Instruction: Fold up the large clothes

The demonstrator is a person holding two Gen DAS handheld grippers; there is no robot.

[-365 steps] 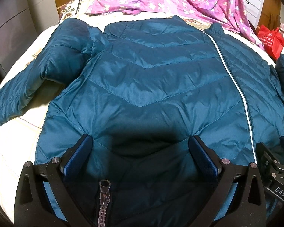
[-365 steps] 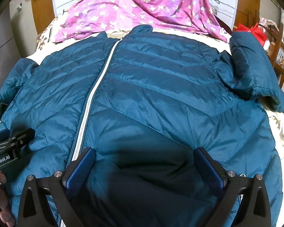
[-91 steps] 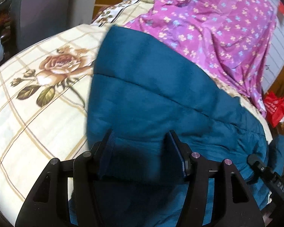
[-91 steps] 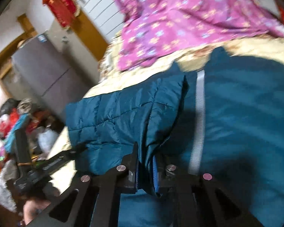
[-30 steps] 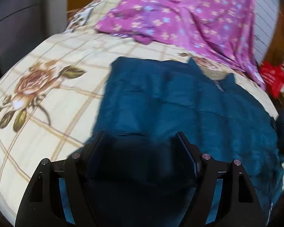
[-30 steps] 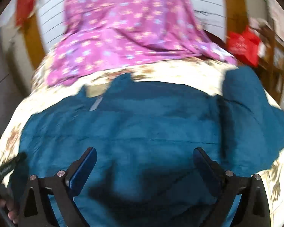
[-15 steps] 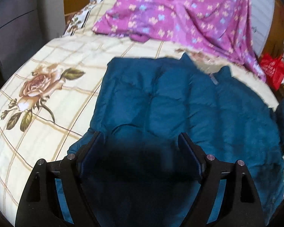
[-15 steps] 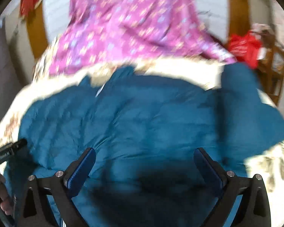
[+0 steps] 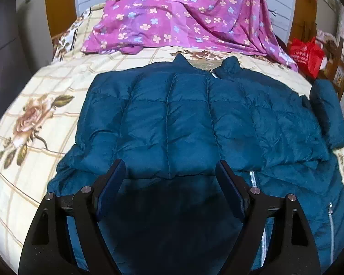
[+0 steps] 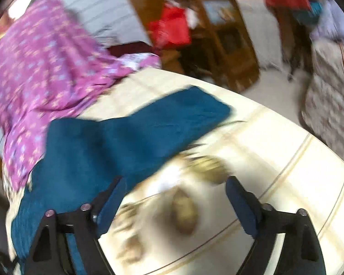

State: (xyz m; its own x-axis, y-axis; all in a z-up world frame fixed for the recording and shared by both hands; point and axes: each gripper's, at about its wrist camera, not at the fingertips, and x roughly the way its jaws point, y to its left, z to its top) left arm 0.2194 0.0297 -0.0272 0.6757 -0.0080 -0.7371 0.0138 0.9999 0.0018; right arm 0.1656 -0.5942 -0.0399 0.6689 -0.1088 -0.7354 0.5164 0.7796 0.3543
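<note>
A teal quilted puffer jacket [image 9: 185, 119] lies on the bed, its left side and sleeve folded over the front; the collar points away from me. My left gripper [image 9: 170, 183] hovers open over the folded flap's near edge, nothing between its pads. In the blurred right wrist view, the jacket's right sleeve [image 10: 162, 123] stretches out flat across the bedsheet. My right gripper [image 10: 174, 194] is over the sheet just beside that sleeve; its jaws are closing, with only sheet showing between them.
A cream bedsheet [image 9: 34, 105] with rose prints covers the bed. A purple flowered cloth [image 9: 183, 16] lies at the head. A red bag [image 9: 306, 53] and wooden furniture [image 10: 227, 36] stand right of the bed, beyond the mattress edge.
The right gripper swung fast to the right and rolled, from over the jacket body to the outstretched right sleeve, and its jaws narrowed. The left gripper shifted right, now centred on the folded flap.
</note>
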